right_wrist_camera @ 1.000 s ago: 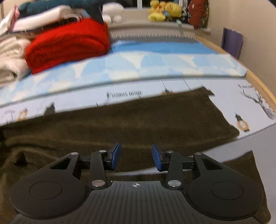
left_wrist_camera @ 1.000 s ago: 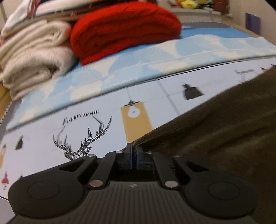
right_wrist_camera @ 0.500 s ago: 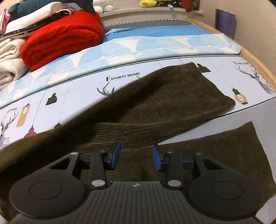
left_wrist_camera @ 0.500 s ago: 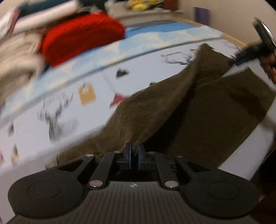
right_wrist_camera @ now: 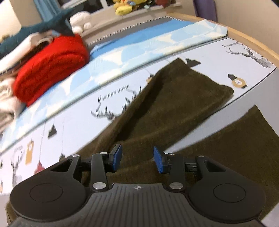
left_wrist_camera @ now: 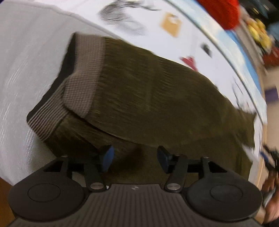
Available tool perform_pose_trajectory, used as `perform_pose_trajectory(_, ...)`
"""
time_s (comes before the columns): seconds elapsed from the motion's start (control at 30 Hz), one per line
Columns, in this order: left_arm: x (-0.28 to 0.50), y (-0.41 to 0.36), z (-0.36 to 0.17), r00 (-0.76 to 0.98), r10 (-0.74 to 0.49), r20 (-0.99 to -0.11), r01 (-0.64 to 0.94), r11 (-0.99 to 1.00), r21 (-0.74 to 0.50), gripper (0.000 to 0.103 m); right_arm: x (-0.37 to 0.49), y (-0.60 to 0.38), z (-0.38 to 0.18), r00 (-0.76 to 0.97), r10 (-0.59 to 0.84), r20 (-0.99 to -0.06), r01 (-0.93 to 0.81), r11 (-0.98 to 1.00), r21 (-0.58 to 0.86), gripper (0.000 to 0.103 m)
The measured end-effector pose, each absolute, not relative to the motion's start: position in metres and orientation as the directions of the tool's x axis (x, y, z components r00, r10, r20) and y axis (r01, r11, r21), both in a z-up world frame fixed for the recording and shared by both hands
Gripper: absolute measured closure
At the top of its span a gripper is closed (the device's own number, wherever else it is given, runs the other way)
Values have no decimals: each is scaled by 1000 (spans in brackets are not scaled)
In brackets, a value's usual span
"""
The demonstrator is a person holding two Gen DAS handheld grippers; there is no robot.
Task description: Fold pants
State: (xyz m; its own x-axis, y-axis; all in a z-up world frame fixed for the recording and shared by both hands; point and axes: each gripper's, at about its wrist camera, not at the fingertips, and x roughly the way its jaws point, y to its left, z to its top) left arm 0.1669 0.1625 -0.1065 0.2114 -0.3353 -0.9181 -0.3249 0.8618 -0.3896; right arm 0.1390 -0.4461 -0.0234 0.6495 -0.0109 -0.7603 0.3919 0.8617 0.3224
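Dark olive corduroy pants (left_wrist_camera: 157,97) lie on the bed, folded lengthwise so one half rests on the other. The ribbed waistband (left_wrist_camera: 78,73) shows at the left of the left wrist view. My left gripper (left_wrist_camera: 135,158) hovers over the near edge of the pants with its jaws opening and no cloth pinched between the pads. In the right wrist view the pants (right_wrist_camera: 174,108) stretch away to the leg ends, one leg lying slanted over the sheet. My right gripper (right_wrist_camera: 137,159) stands open just above the fabric, gripping nothing.
The bed sheet (right_wrist_camera: 69,122) is white with deer and lantern prints, and a light blue blanket (right_wrist_camera: 139,45) lies behind it. A red folded blanket (right_wrist_camera: 50,66) and pale towels are stacked at the back left. Plush toys (right_wrist_camera: 125,7) sit on the far ledge. A wooden bed edge (right_wrist_camera: 252,40) runs on the right.
My left gripper carried the held pants edge across and over the other half, rolled, and let it go with jaws parting. The right gripper shifted and tilted slightly, still open.
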Motion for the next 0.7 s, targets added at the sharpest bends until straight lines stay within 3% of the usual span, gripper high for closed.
perform_pose_trajectory(0.3, 199, 178, -123, 195, -305, -932, -424, 830, -361, 33, 175, -472, -52, 687, 54, -725, 459, 741, 491, 60)
perform_pose_trajectory(0.63, 202, 193, -124, 204, -241, -949, -540, 781, -314, 33, 238, -458, -93, 655, 110, -747, 459, 728, 509, 60)
perform_pose_trajectory(0.7, 202, 196, -123, 210, -237, -949, -552, 772, -315, 37, 247, -453, -101, 642, 113, -758, 465, 728, 503, 60)
